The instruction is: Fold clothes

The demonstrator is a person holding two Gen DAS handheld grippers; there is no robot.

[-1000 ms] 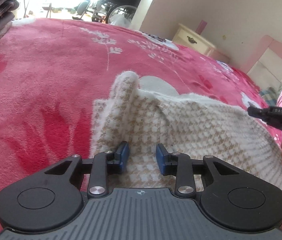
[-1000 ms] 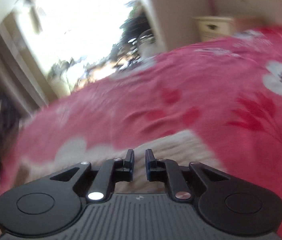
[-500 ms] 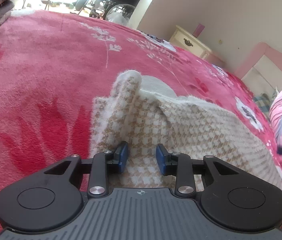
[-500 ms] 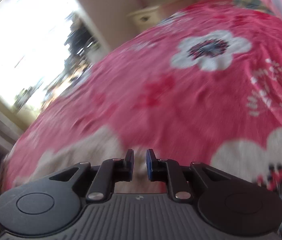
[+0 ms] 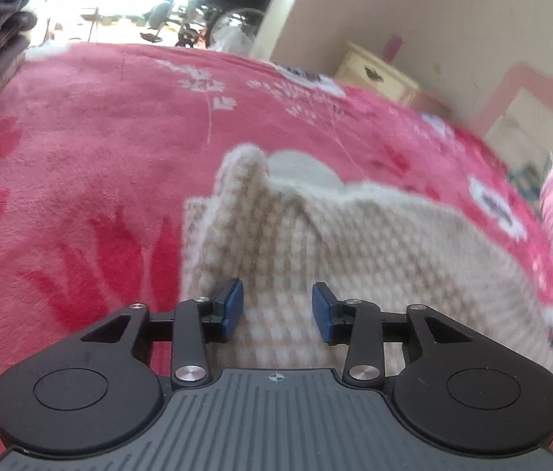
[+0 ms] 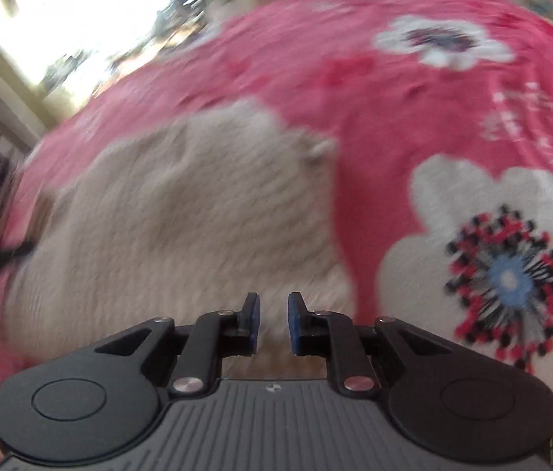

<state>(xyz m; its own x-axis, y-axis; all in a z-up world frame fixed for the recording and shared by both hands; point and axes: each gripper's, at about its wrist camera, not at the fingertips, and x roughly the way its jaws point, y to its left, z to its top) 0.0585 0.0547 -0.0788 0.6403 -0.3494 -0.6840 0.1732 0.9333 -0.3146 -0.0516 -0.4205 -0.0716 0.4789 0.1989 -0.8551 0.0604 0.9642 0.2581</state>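
Both grippers over a cream houndstooth garment (image 5: 355,259) on a red floral blanket (image 5: 80,157).

Garment lies folded flat on blanket, one corner bunched up at far edge. Left gripper (image 5: 277,306) above near edge, jaws opening, pads apart, cloth below them not pinched. Right gripper (image 6: 273,322) over garment's right side, jaws narrowly parted, nothing clamped between; view blurred. Cream nightstand (image 5: 374,74) by the wall.

The left tool (image 5: 277,306) and right tool (image 6: 273,322) look alike: a grey ribbed body with a small crosshair mark, two round black housings, black linkage arms pinned with silver screws, and blue pads (image 5: 232,306) on the fingertips (image 6: 295,320).
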